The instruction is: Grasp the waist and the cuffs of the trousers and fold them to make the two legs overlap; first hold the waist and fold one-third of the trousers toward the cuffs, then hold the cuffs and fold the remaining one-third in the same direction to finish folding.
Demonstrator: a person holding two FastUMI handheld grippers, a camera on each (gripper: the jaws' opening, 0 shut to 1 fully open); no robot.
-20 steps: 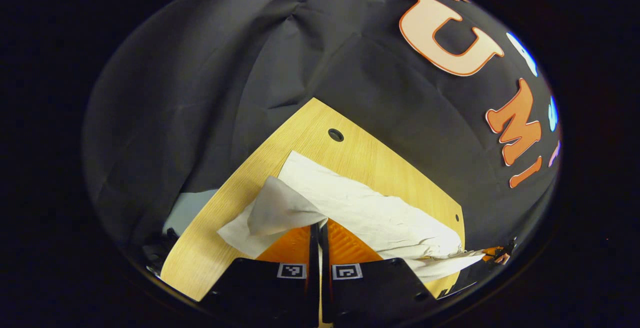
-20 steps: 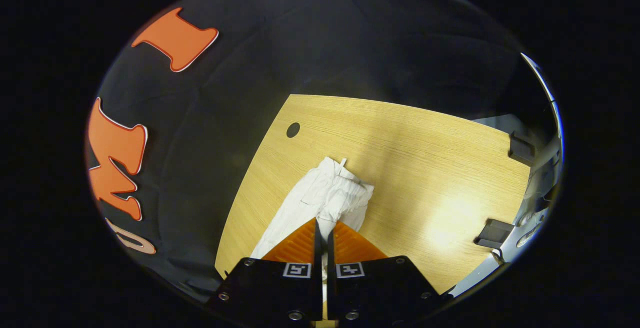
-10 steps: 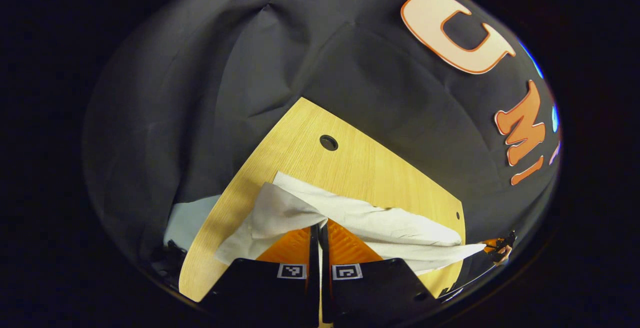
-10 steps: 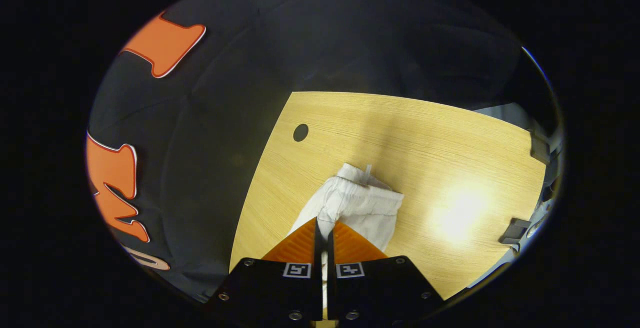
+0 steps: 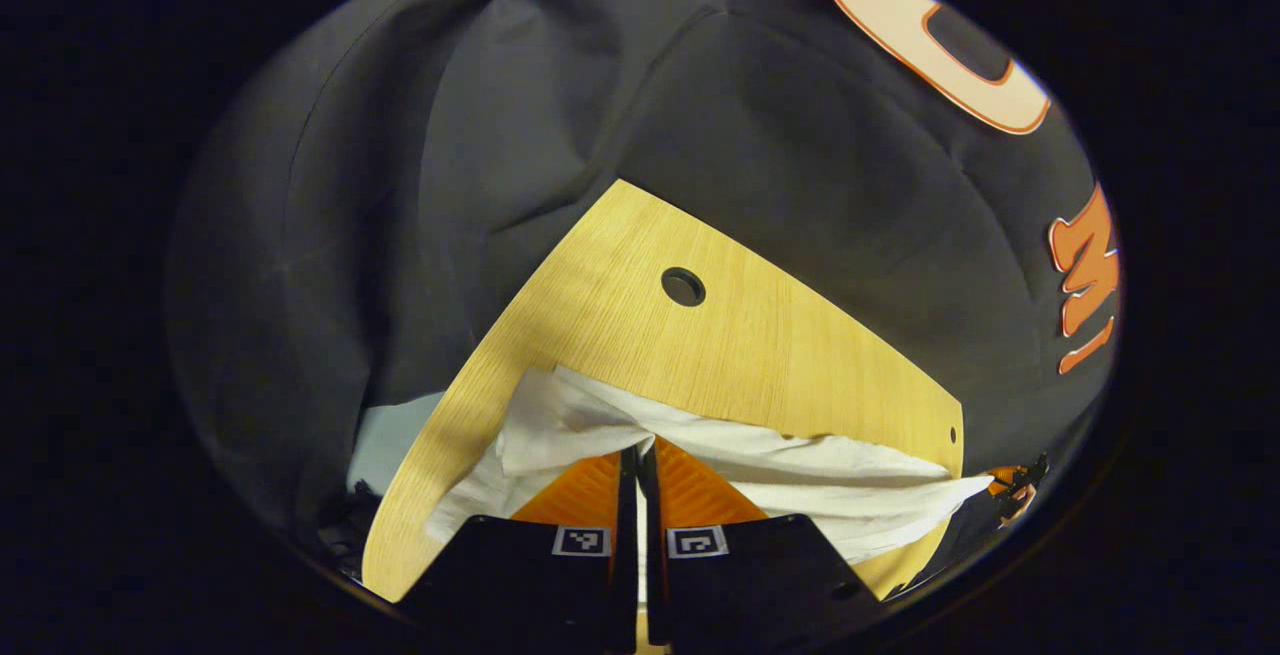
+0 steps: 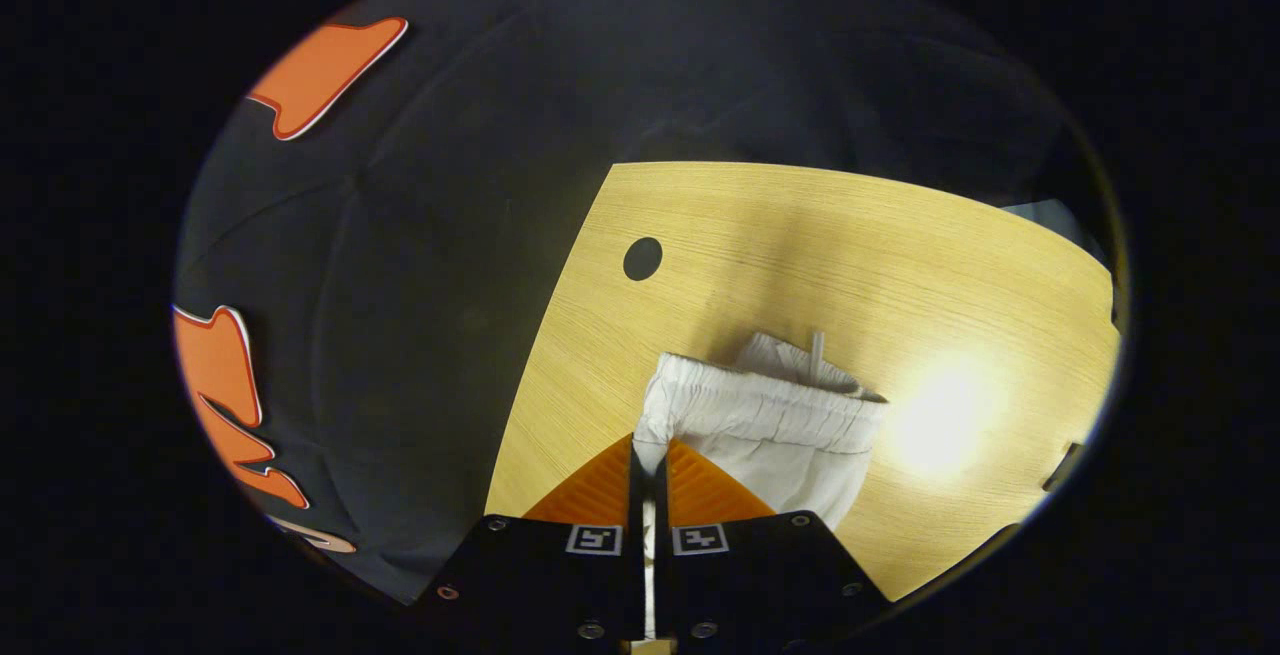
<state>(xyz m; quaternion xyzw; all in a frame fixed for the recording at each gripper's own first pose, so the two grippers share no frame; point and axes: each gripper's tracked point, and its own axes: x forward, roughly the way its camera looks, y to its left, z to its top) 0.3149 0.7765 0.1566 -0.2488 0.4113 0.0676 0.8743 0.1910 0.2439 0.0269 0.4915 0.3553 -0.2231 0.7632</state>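
White trousers [image 5: 800, 465] hang stretched between my two grippers, low over the wooden table [image 5: 720, 355]. In the left gripper view, my left gripper [image 5: 638, 447] is shut on the cuff end, whose cloth bunches around the fingertips. The leg runs off to the right, where the other gripper [image 5: 1012, 491] holds it at the edge of the view. In the right gripper view, my right gripper [image 6: 648, 443] is shut on the gathered elastic waist [image 6: 770, 415]. The waistband sags to the right and a drawstring [image 6: 817, 350] sticks up behind it.
A round cable hole [image 5: 683, 286] [image 6: 642, 258] sits near the table's far corner. Black cloth walls close in behind the table edges. Pale floor [image 5: 385, 435] shows past the table's left edge. A bright light patch [image 6: 940, 415] lies on the table [image 6: 800, 255] right of the waist.
Both grippers have sunk closer to the table with the trousers still held. The cloth now lies flatter and lower, and the waistband has spread wider to the right in the right gripper view.
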